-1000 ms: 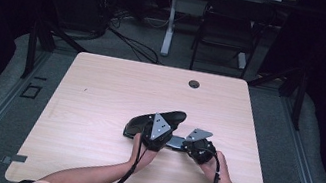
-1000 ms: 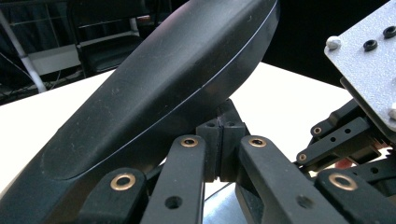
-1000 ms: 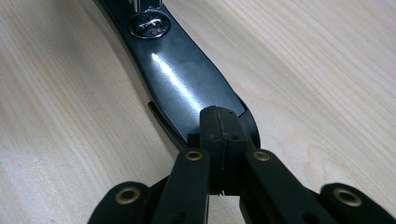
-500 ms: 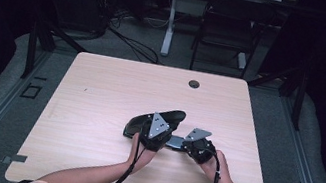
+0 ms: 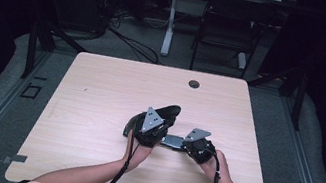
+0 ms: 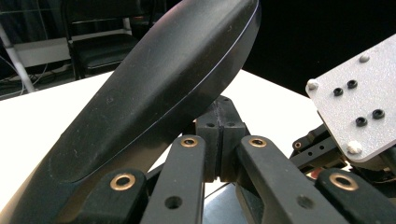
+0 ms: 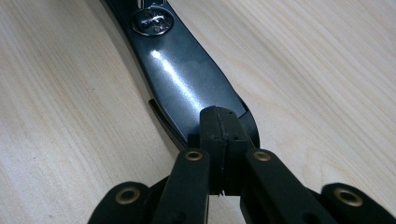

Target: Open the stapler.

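A black tool lies between my grippers near the table's front. It has a long curved black handle (image 5: pixel 168 113) and a flat dark metal blade (image 5: pixel 171 141). My left gripper (image 5: pixel 159 125) is shut, its pads pressed together at the lower edge of the handle (image 6: pixel 154 93); the exact hold is hidden. The left gripper (image 6: pixel 219 128) also sees the other gripper's grey plate (image 6: pixel 359 112) on its right. My right gripper (image 5: pixel 183 145) is shut on the end of the blade (image 7: pixel 187 79), whose round rivet (image 7: pixel 152 21) shows farther along. The right gripper (image 7: pixel 218 127) holds it just above the wood.
The light wooden table (image 5: pixel 101 85) has a small round cable hole (image 5: pixel 194 84) near its far edge. Beyond it stand a dark chair (image 5: pixel 224 36) and a white desk leg (image 5: pixel 169 21) with cables on the floor. Tape marks sit at the front corners.
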Motion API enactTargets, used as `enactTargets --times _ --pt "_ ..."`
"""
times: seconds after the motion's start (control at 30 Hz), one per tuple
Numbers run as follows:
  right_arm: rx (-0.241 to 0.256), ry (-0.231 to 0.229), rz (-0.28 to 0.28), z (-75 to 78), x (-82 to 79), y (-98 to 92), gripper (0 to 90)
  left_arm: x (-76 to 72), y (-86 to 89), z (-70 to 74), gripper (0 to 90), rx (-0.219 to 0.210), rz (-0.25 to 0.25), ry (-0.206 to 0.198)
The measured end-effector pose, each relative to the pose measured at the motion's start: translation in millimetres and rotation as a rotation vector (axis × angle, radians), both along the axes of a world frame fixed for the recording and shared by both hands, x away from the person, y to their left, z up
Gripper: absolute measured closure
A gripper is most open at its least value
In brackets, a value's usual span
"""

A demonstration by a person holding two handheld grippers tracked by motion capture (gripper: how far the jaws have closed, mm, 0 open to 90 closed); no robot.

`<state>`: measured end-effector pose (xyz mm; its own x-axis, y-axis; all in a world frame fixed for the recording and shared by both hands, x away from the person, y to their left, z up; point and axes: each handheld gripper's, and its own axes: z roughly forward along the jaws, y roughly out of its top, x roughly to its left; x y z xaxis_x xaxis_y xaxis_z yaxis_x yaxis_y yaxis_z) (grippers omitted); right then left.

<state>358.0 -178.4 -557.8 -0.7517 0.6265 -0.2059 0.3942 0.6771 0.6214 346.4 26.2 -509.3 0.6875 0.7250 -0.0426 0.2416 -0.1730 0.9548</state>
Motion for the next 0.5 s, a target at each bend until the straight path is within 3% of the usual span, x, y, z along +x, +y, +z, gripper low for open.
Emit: enactTargets --times 0.5 --pt "0.003 0.001 -0.001 -0.2 -0.4 0.8 90.0 1.1 10.0 8.2 90.0 -0.018 0.009 -0.002"
